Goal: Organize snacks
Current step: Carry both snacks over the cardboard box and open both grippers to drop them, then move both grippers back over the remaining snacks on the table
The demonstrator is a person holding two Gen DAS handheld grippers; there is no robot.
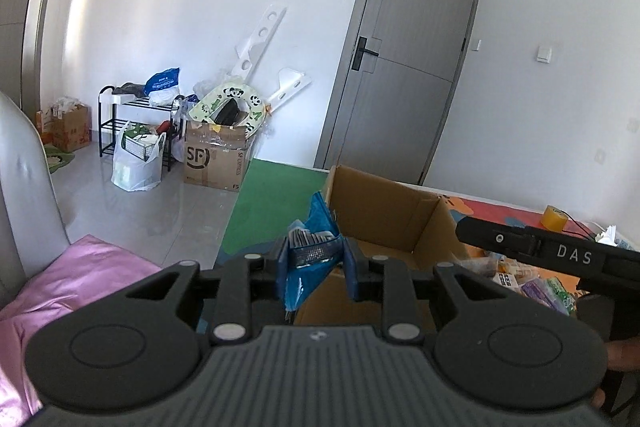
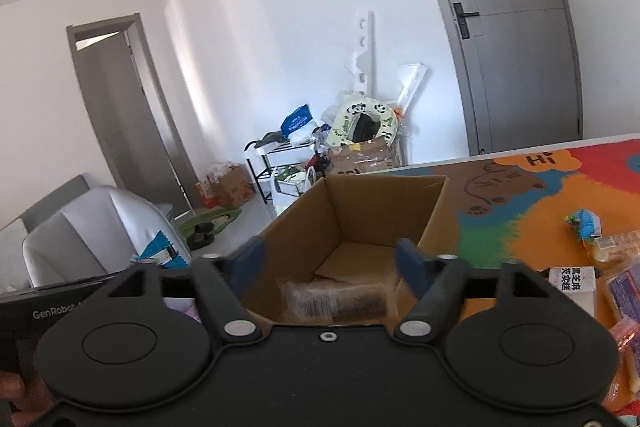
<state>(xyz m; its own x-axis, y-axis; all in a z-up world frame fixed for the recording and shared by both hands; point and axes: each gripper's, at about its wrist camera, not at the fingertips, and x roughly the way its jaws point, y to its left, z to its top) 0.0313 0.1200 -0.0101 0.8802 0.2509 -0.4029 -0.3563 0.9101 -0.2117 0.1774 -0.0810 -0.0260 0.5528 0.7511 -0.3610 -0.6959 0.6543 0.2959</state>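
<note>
Left tool (image 1: 315, 267) was clamped on a crinkly blue foil snack packet (image 1: 316, 255), held just short of the open brown cardboard box (image 1: 384, 211). Right tool (image 2: 328, 259) sat spread apart over the box mouth, nothing between its blue pads (image 2: 412, 263). Directly below it, a clear-wrapped dark snack bar (image 2: 336, 301) lay on the box floor, though blur meant I couldn't tell whether it had settled flat.

Beyond the box, loose snack packets (image 2: 600, 259) were scattered on the colourful cartoon play mat (image 2: 520, 187), so most of the sorting looked undone.

Risks as I judged them: the blue packet was pinched near one edge and hung slack, so it could slip out or snag the near box wall on the way in. The box looked light; a knock from either tool could have shoved or tipped it. Both tools were close together at the opening, so a collision was possible.
</note>
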